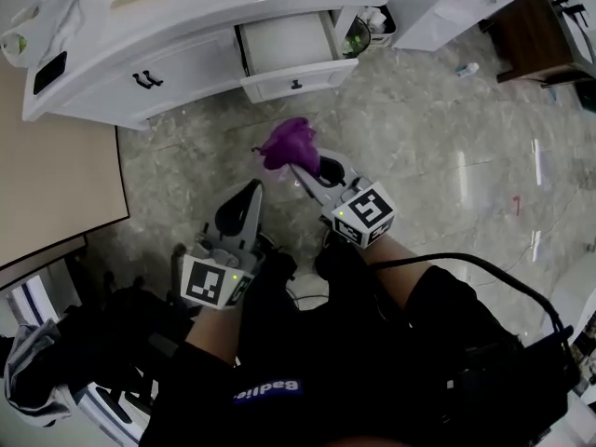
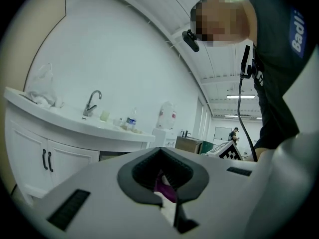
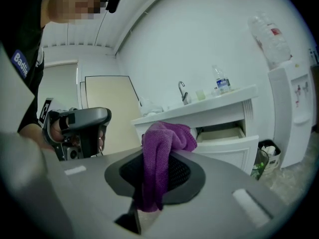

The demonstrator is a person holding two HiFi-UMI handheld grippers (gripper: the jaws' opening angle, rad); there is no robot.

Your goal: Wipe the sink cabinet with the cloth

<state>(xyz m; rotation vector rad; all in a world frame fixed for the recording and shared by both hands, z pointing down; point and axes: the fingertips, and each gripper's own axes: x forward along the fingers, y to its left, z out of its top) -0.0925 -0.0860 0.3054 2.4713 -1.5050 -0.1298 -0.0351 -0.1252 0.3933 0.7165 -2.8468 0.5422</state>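
Observation:
The white sink cabinet (image 1: 112, 63) stands at the top of the head view, with one drawer (image 1: 289, 52) pulled open. My right gripper (image 1: 300, 170) is shut on a purple cloth (image 1: 287, 143), which bunches up above the jaw tips over the marble floor, short of the cabinet. In the right gripper view the cloth (image 3: 158, 158) hangs between the jaws, with the cabinet (image 3: 219, 114) and its open drawer (image 3: 227, 136) behind. My left gripper (image 1: 252, 192) is lower left of the cloth, shut and holding nothing. Its own view shows the cabinet (image 2: 30, 153) and faucet (image 2: 92, 101).
A small bin (image 1: 361, 32) with rubbish sits right of the cabinet. A water dispenser (image 3: 295, 103) stands beyond it. A beige panel (image 1: 56, 175) lies at the left, a brown table (image 1: 535, 28) at the far right. A small bottle (image 1: 467, 68) lies on the floor.

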